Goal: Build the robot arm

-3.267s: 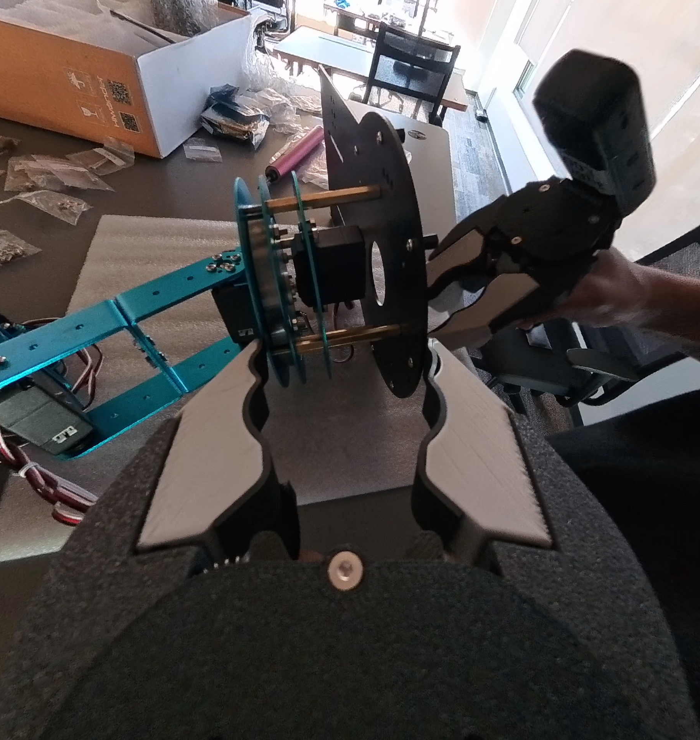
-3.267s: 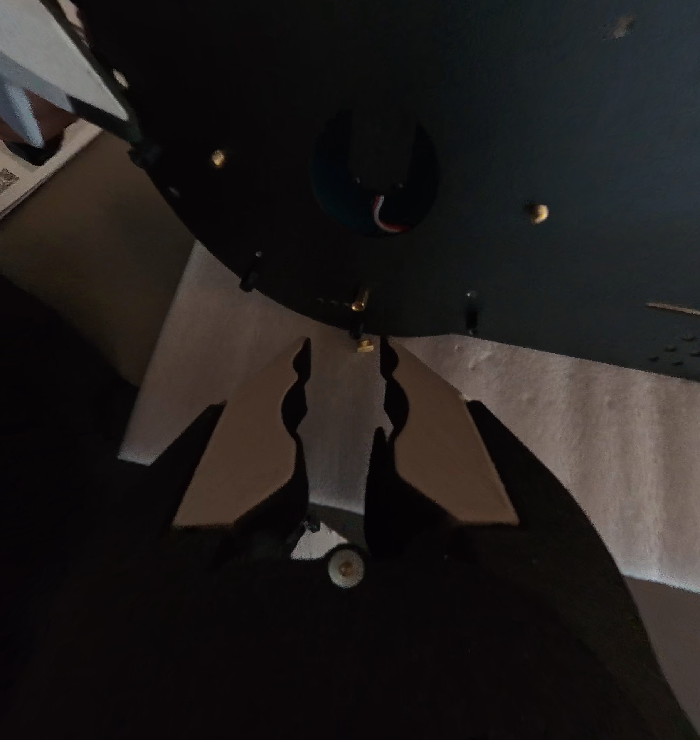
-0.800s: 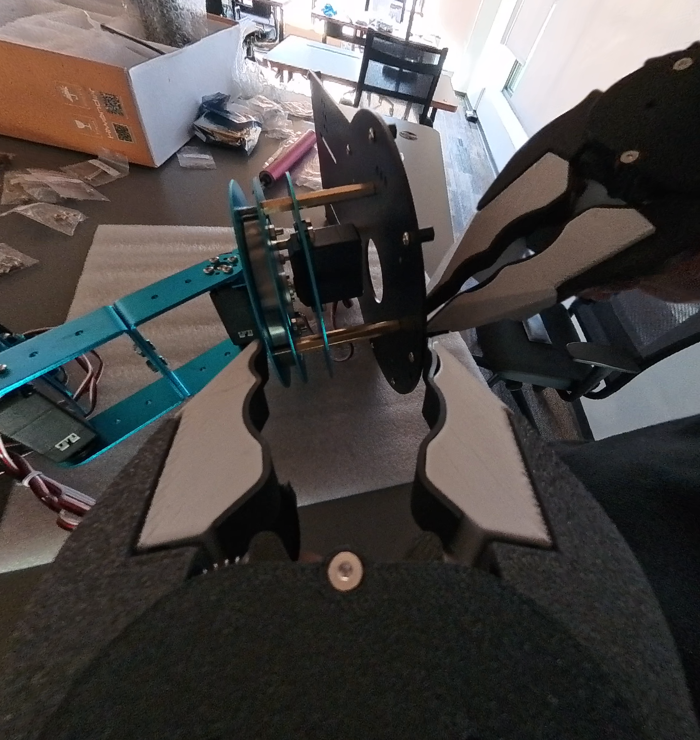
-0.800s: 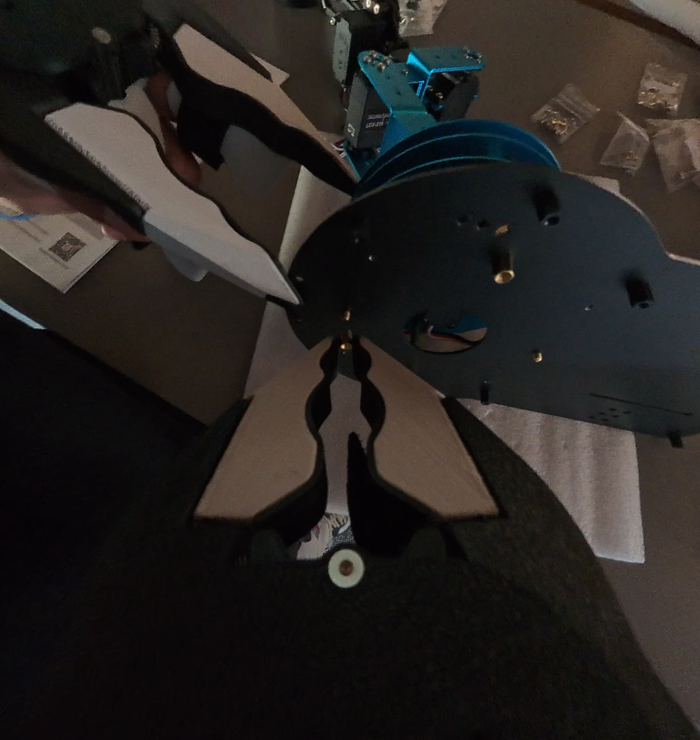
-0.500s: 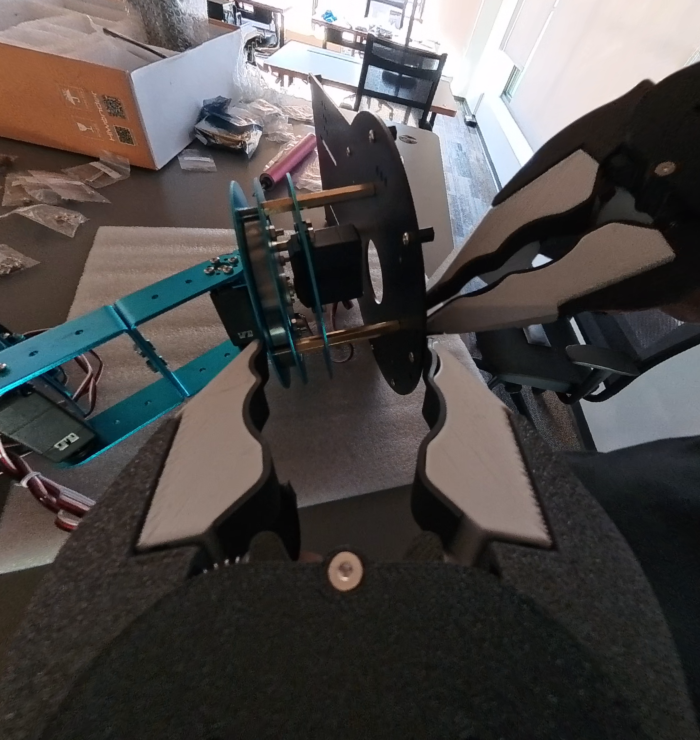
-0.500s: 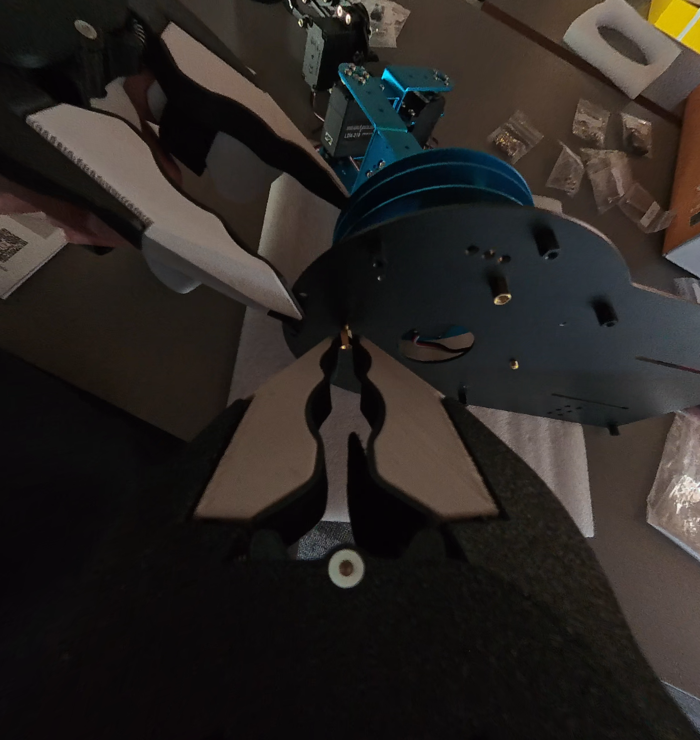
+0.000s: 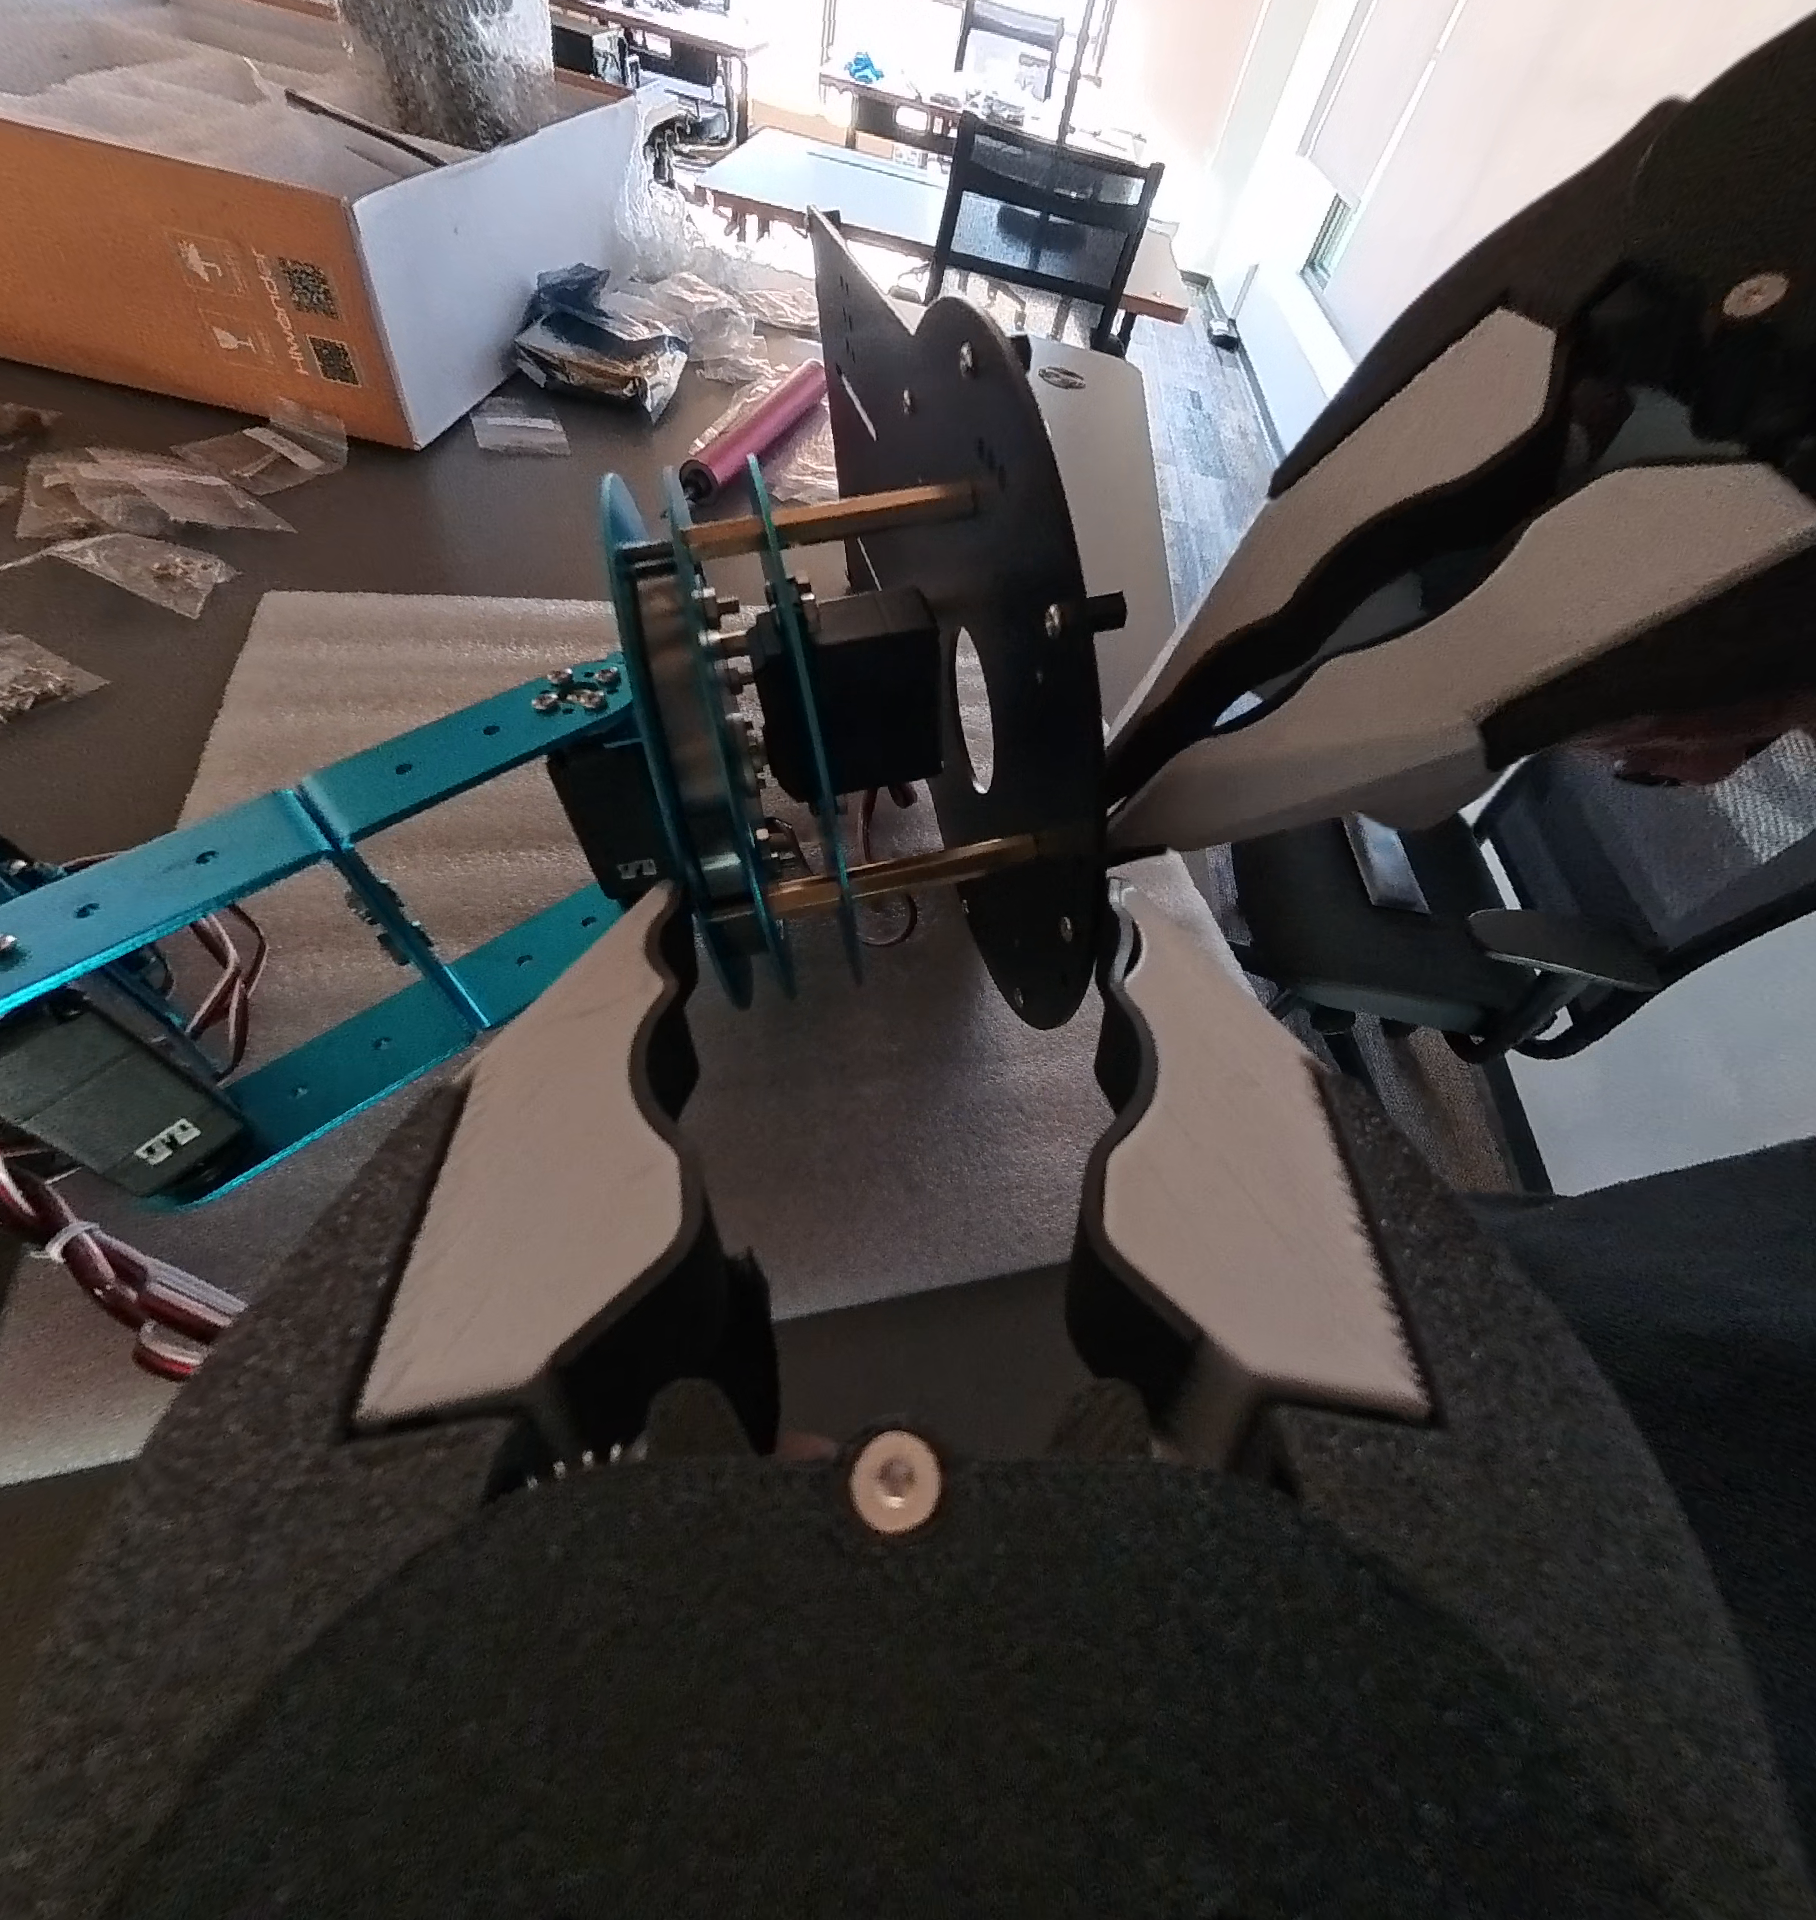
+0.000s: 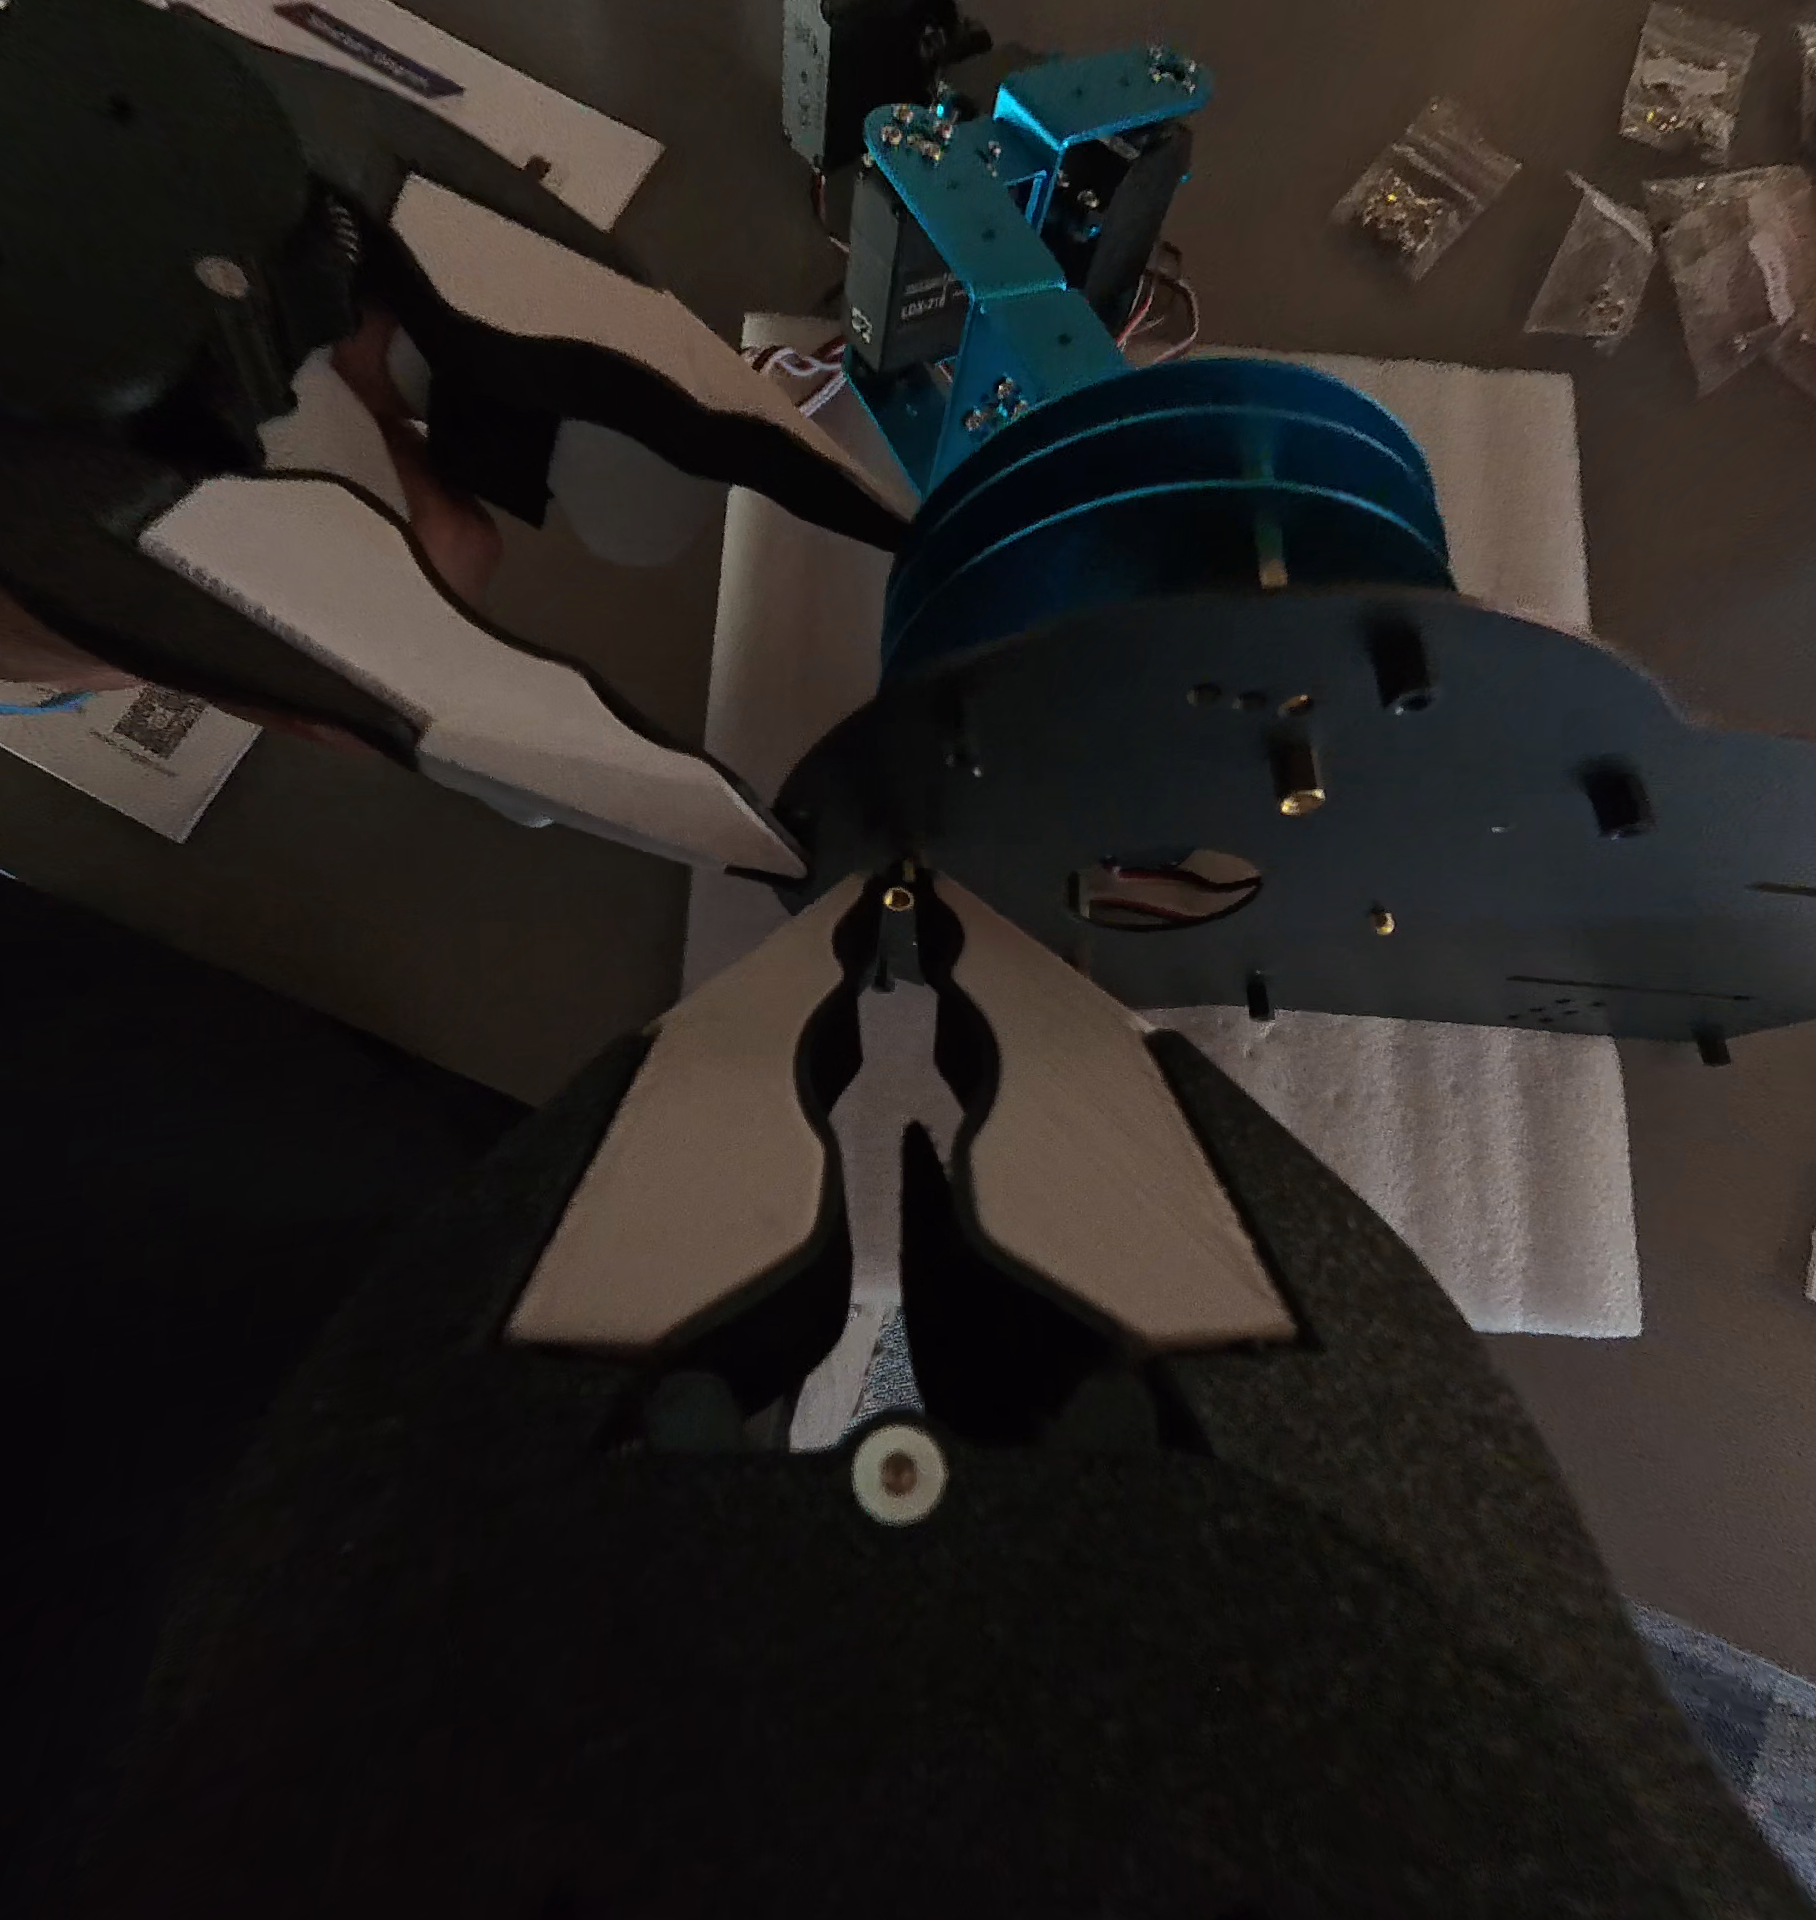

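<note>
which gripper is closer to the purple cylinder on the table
Left. The left gripper straddles the blue discs and black base plate, with the purple cylinder just beyond them. The right gripper sits at the plate's far face, farther off.

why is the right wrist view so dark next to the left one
Left wrist view: faces bright windows, blown out there, black base plate backlit. Right wrist view: looks down at the dim table, underexposed, right gripper in shadow, edges soft.

1. The base plate (image 7: 997, 644) stood on edge on the foam sheet (image 7: 395, 665).
2. The arm frame (image 7: 260, 831) lay left of the base plate.
3. The cardboard box (image 7: 208, 239) sat behind the base plate, to its left.
4. The chair (image 7: 1049, 229) stood behind the base plate.
</note>
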Available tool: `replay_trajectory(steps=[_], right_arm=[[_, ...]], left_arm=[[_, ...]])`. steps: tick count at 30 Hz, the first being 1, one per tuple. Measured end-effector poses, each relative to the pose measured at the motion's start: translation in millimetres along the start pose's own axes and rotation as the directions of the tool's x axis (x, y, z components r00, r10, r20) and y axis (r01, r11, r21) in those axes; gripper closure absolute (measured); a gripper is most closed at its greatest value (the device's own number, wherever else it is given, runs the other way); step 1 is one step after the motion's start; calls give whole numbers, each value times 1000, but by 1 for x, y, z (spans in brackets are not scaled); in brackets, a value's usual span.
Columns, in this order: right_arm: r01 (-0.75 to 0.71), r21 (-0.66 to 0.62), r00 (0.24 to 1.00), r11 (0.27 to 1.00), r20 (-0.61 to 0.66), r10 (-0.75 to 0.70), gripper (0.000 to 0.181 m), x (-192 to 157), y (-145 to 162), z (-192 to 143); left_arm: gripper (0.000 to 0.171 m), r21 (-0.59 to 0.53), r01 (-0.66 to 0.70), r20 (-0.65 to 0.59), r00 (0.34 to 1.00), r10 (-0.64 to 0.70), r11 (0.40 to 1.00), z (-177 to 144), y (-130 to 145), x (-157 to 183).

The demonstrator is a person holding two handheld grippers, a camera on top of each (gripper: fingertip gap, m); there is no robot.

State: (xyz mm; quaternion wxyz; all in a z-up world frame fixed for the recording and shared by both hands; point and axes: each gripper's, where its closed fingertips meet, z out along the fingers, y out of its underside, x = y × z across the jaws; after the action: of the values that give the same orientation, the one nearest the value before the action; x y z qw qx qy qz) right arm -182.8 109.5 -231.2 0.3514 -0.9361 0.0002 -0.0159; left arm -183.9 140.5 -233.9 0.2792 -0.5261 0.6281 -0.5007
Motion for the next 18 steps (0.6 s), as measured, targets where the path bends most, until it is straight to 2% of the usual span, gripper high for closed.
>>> replay_trajectory(steps=[6,12,18], right_arm=[[-2,-23,1000,1000,30,2,176,-1,4,3],[25,-28,1000,999,-15,-25,176,3,9,1],[21,-26,1000,999,-2,-21,176,4,7,4]], left_arm=[[95,9,1,-1,1000,-1,1000,0,0,0],[95,11,2,-3,1000,-2,1000,0,0,0],[95,8,1,-4,1000,-1,1000,0,0,0]])
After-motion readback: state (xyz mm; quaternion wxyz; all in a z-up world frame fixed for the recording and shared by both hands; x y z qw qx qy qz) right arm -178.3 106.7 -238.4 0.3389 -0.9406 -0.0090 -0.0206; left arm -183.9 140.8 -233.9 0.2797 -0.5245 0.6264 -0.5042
